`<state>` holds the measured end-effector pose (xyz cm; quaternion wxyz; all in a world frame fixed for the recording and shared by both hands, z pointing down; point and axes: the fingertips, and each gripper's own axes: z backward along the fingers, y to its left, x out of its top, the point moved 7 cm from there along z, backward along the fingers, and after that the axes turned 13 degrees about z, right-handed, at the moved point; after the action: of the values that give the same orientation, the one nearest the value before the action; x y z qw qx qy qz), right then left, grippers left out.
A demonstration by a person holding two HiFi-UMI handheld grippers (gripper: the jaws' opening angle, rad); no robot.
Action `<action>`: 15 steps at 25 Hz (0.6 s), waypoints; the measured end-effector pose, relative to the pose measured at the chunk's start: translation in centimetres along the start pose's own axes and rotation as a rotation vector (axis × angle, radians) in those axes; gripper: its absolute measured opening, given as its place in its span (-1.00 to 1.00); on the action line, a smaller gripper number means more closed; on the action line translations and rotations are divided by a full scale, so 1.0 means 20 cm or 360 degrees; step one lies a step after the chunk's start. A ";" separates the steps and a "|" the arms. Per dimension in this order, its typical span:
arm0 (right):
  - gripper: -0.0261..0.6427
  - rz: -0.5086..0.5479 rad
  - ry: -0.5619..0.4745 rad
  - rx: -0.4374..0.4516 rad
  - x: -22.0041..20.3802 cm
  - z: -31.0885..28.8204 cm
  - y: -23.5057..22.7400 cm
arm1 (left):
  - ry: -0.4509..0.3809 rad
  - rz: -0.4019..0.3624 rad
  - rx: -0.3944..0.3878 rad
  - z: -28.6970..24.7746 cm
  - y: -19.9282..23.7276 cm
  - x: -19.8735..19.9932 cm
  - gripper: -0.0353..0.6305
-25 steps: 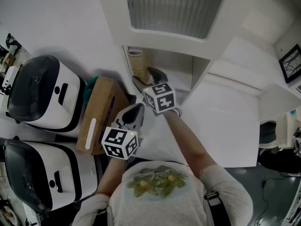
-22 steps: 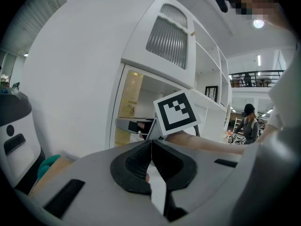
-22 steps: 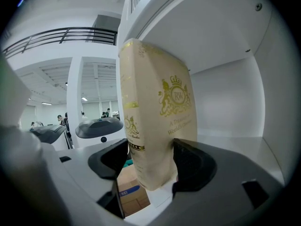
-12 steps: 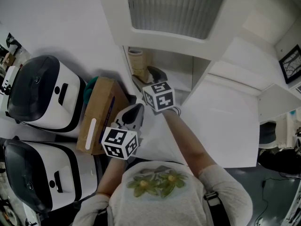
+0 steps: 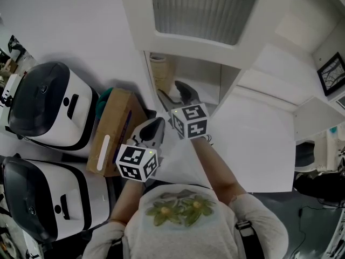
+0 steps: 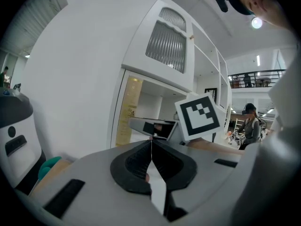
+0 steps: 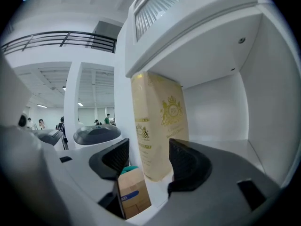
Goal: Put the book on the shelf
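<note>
Left gripper (image 6: 151,142) is nearest to the person's body, and its two jaws are pressed together with nothing between them. It points over the edge of a brown cardboard box (image 5: 116,131) which stands on the floor. Beside the box there are two white machines with dark lids, one (image 5: 48,104) further from the person and one (image 5: 46,198) closer, and something teal (image 5: 103,97) shows behind the box.

A little further, the right gripper (image 7: 148,161) is held in front of the open compartment of the white shelf (image 7: 221,102). Its jaws are apart and grip nothing. Beyond them the book (image 7: 160,126), cream with golden print, stands upright inside this compartment, close to its left wall. The jaws do not touch it. Behind the book, the white back wall of the compartment closes the view.
</note>
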<state>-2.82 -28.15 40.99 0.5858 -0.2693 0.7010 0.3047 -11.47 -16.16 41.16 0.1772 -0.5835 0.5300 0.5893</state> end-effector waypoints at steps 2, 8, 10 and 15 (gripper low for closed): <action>-0.07 -0.0047 -0.0030 -0.0006 0.01 0.08 0.02 | -0.0008 -0.0001 -0.0007 0.01 -0.01 0.00 -0.81; -0.75 -0.0211 -0.0089 -0.0111 -0.01 0.31 0.09 | -0.0022 -0.0009 -0.0039 0.07 -0.06 -0.01 -0.81; -0.80 -0.0236 -0.0074 -0.0122 -0.02 0.37 0.12 | -0.0028 -0.0012 -0.0048 0.08 -0.07 -0.02 -0.81; -0.83 -0.0166 -0.0130 -0.0162 0.01 0.51 0.21 | -0.0037 -0.0013 -0.0068 0.14 -0.10 -0.04 -0.81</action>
<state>0.83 -17.73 39.94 0.6144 -0.3223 0.6452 0.3198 -11.13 -12.71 40.34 0.1734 -0.5824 0.5128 0.6065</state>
